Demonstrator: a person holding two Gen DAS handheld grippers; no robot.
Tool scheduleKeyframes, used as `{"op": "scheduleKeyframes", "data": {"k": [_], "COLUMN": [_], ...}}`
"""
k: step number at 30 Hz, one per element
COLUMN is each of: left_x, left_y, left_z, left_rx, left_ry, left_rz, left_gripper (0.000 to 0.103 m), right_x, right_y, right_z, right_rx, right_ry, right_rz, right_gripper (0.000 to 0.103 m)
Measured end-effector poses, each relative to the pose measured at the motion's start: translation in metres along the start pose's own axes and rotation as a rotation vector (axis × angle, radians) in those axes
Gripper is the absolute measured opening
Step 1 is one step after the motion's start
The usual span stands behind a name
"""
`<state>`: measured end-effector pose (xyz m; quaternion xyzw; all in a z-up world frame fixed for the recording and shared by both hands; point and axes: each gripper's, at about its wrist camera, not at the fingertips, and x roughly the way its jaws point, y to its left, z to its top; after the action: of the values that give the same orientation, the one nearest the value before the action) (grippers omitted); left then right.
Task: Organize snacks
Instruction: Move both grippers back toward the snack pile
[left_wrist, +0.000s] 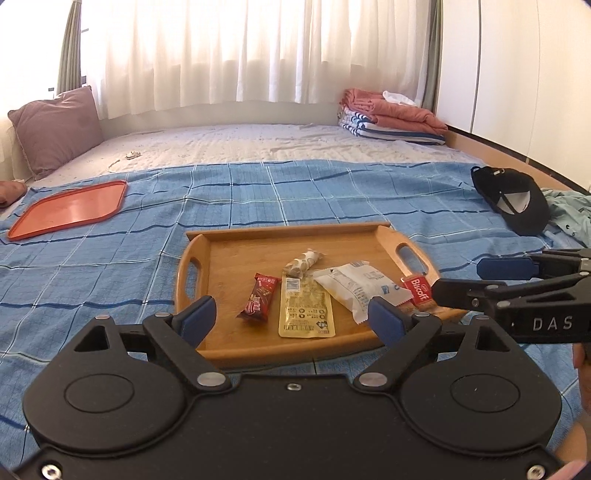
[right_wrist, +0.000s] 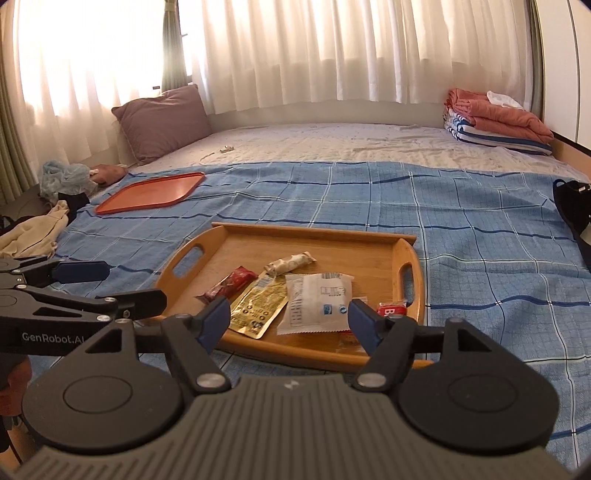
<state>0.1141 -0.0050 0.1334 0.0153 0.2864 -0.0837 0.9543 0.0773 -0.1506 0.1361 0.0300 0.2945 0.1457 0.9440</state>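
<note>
A wooden tray (left_wrist: 236, 254) (right_wrist: 258, 240) lies on the blue checked blanket. In it lie a dark red snack bar (left_wrist: 258, 297) (right_wrist: 231, 282), a yellow pouch (left_wrist: 304, 308) (right_wrist: 258, 304), a white packet (left_wrist: 360, 288) (right_wrist: 316, 301), a beige patterned bar (left_wrist: 303, 261) (right_wrist: 290, 261) and a red Biscoff packet (left_wrist: 417, 290) (right_wrist: 391, 308). An empty orange tray (left_wrist: 70, 208) (right_wrist: 151, 192) lies far left. My left gripper (left_wrist: 291, 319) (right_wrist: 129, 284) is open and empty over the tray's near edge. My right gripper (right_wrist: 290, 319) (left_wrist: 458, 277) is open and empty beside it.
A black cap (left_wrist: 513, 199) and teal cloth (left_wrist: 569, 210) lie at the right. A purple pillow (left_wrist: 55, 129) and folded blankets (left_wrist: 391, 114) sit at the back of the bed. Clothes (right_wrist: 33, 229) pile at the left edge.
</note>
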Motion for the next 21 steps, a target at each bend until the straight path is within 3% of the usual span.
{"op": "scheduleKeyframes", "data": {"k": [8,21], "left_x": [-0.043,-0.076], "left_y": [-0.005,-0.007], "left_z": [-0.004,-0.033], "left_rx": [0.014,0.022], "left_ry": [-0.065,-0.068], "left_rz": [0.029,0.043], "left_gripper": [0.090,0.090], "right_x": [-0.029,-0.052], "right_y": [0.020,0.029], "right_z": [-0.009,-0.033], "right_rx": [-0.043,-0.081], "right_ry": [-0.020,-0.023], "right_rz": [0.007,0.011], "right_gripper": [0.081,0.082]}}
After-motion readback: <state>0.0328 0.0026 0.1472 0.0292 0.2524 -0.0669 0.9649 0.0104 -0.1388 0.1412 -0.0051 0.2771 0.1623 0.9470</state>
